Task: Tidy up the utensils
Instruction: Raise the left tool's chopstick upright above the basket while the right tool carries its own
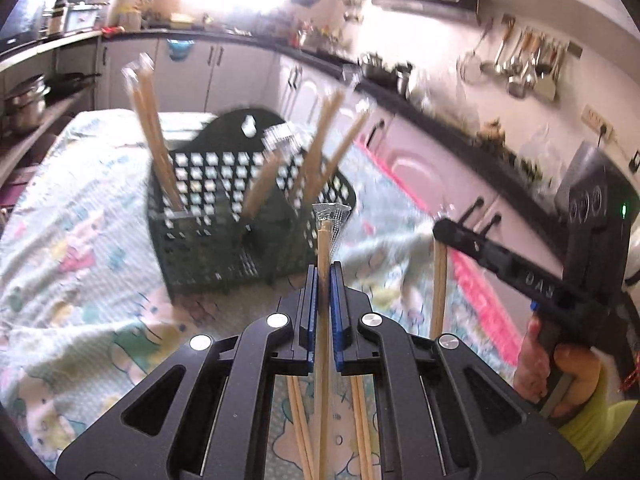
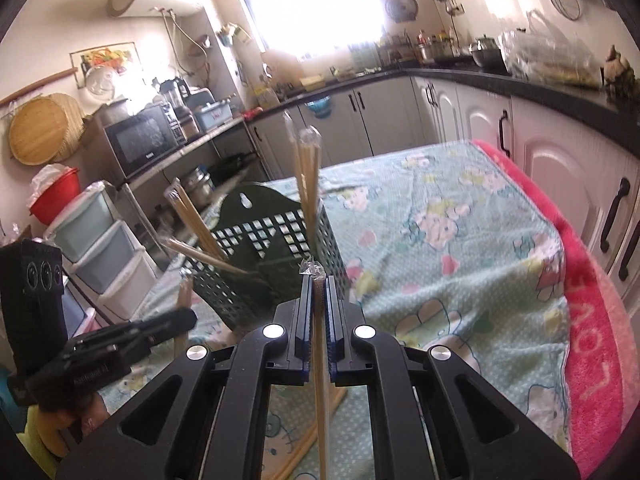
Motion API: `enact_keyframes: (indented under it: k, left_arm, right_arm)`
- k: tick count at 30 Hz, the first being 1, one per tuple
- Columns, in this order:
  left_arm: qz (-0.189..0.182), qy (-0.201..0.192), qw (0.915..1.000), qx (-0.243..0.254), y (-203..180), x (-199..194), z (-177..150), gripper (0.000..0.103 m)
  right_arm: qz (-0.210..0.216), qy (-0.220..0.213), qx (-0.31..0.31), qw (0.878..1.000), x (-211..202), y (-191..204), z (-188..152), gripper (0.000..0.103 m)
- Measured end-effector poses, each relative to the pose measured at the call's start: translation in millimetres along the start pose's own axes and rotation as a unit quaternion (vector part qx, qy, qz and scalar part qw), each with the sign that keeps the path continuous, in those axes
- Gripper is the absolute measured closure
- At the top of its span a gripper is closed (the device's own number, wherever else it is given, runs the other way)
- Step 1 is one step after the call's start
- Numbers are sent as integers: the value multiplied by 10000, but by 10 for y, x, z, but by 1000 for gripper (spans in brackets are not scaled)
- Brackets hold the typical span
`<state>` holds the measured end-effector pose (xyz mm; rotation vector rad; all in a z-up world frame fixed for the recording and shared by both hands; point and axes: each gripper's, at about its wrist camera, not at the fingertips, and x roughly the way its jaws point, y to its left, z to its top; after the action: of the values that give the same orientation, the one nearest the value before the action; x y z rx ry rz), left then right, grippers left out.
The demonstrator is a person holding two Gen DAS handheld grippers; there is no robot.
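From my left wrist, my left claw (image 1: 324,276) is pressed together on a wrapped chopstick pair (image 1: 325,240), held upright just before the green basket (image 1: 224,216) on the cloth (image 1: 60,248). More pairs (image 1: 154,140) lean in the basket. My right claw (image 1: 444,234) grips another pair (image 1: 439,288) at the right.

From my right wrist, my right claw (image 2: 319,292) pinches its pair (image 2: 319,360); the basket (image 2: 276,240) stands just ahead, the left claw (image 2: 176,320) low at left.

Your basket (image 2: 276,240) is dark green, the chopsticks (image 1: 154,136) are tan, and the tabletop cloth (image 2: 440,248) is light green with cartoon pictures.
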<state>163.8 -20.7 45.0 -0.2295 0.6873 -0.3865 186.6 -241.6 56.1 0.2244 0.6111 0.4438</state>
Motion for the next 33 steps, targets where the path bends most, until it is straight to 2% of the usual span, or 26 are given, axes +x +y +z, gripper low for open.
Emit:
enact_keyframes:
  k: [10,15,22,33]
  left_arm:
    - [198,-809,9955,-453,289,-431,201,100]
    - [320,-1057,9921,-594,413,-556,312,100]
    - [560,-1463,9862,-543,460,-727,517,100]
    - [910,-2196,9705,-396,459,-961,986,100]
  right_arm:
    - [220,-489,-143,9985,-256,189,142,97]
    - [306,-694,-179,9970,-341,276,248,97]
    - [424,-951,-330,9940,-428,432,449,97]
    - [478,-1391,-527,9877,-540,618,808,97]
